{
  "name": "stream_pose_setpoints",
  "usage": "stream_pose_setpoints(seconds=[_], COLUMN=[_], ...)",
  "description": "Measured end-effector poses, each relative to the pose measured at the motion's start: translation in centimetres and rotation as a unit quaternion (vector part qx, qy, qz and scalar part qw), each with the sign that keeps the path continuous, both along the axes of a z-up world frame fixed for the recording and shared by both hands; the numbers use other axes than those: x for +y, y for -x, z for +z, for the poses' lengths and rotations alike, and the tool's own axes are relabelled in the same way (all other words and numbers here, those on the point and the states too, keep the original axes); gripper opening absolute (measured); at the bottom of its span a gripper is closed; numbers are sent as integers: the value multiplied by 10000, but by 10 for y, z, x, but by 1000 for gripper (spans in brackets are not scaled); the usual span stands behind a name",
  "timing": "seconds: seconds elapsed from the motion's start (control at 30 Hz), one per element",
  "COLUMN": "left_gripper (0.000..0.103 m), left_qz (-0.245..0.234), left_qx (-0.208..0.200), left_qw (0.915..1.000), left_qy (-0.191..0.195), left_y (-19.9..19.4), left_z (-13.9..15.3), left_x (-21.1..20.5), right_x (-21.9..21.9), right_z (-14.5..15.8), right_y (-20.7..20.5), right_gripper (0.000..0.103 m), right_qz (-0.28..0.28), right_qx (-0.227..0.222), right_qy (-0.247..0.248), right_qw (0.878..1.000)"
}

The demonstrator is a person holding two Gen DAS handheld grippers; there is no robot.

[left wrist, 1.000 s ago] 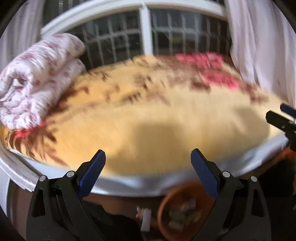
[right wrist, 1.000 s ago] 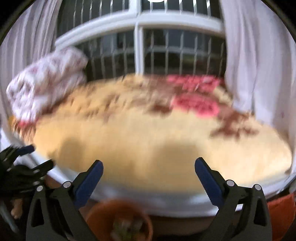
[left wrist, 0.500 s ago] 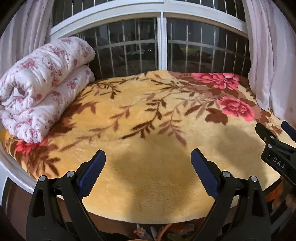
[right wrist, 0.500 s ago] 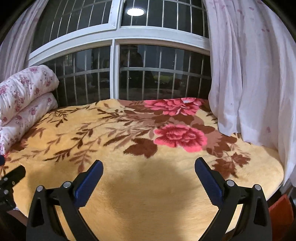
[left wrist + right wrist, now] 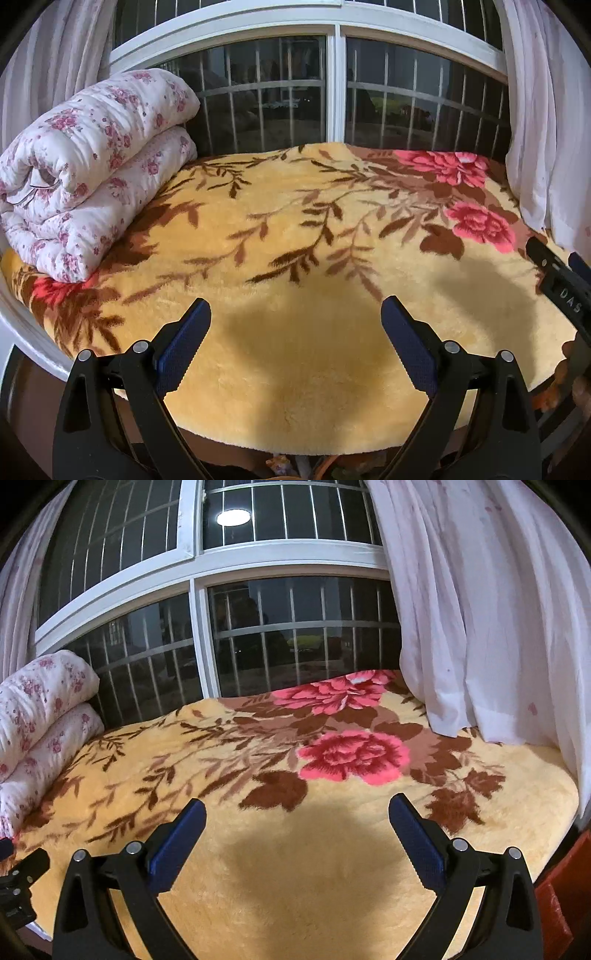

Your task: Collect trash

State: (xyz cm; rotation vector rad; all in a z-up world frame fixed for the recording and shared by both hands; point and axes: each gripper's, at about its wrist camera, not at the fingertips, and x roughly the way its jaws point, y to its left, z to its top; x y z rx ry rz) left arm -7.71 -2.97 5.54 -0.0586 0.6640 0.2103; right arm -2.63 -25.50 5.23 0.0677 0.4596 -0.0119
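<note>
Two hand-held grippers hover side by side over a bed spread with a plush yellow blanket (image 5: 295, 354) patterned in brown leaves and pink roses. The left gripper (image 5: 295, 325) has its blue-padded jaws wide apart with nothing between them; the right gripper (image 5: 297, 823) likewise holds its jaws spread and empty above the blanket's near edge. Each tool shows at the margin of the other's view: the right gripper's black body at the right edge of the left wrist view, the left gripper's at the lower left of the right wrist view.

At the left end of the bed lies a folded white quilt (image 5: 88, 162) printed with small pink flowers, doubled over on itself, its long axis running from the near left corner back toward the window (image 5: 336, 85). The window, white-framed and barred, stands directly behind the bed, dark outside, with a round ceiling lamp reflected in its upper pane (image 5: 233, 517). Pale sheer curtains (image 5: 480, 609) hang on both sides, the right one resting on the blanket's far right corner.

No trash can be seen on the blanket. Only below the bed's near edge, at the bottom of the left wrist view, do a few small scraps (image 5: 284, 466) show, too cramped and partly hidden to identify, so their orientation cannot be told. No container can be made out clearly in either view.
</note>
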Motion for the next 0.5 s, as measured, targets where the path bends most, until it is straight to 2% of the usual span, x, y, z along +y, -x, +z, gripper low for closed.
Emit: stream_pose_setpoints(seconds=[0.27, 0.5], left_gripper=[91, 91], left_qz=[-41, -66], left_qx=[-37, 38], left_qw=[10000, 9999], left_qy=[58, 107], left_y=[-6, -19], left_z=[4, -5], left_x=[0, 1], right_x=[5, 9], right_z=[-7, -11], right_y=[-2, -10], right_gripper=[98, 98], right_qz=[-58, -100], right_qx=[63, 119], right_qy=[148, 421], right_qw=[9999, 9990])
